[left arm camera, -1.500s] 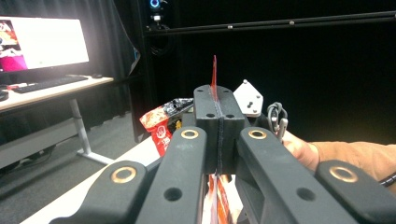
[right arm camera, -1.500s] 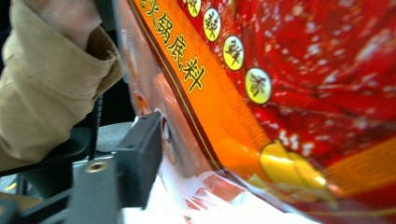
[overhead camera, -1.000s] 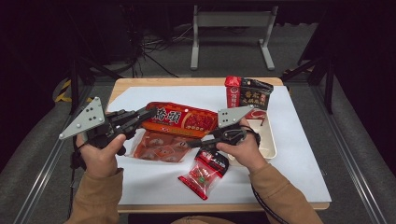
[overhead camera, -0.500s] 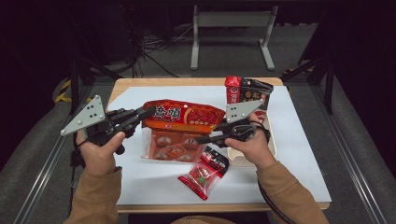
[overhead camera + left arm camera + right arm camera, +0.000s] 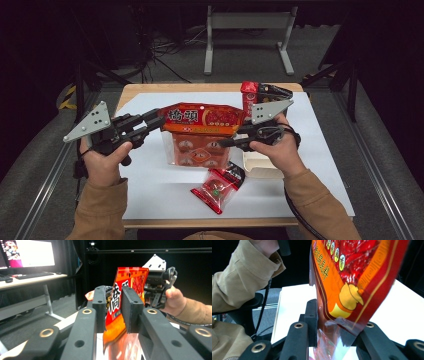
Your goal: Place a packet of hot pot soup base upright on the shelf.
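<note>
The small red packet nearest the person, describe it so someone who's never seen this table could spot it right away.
Start at the white sheet covering the table, then go to its near edge between the person's forearms. The small red packet lies flat there, below the big orange-red bag held up by both grippers. It is far smaller than that bag, with a black top end, and nothing grips it.

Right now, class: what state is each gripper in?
Left gripper: shut on the orange-red snack bag.
Right gripper: shut on the same bag's other end.

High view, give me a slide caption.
Both grippers, left and right, hold an orange snack bag above the table.
</note>
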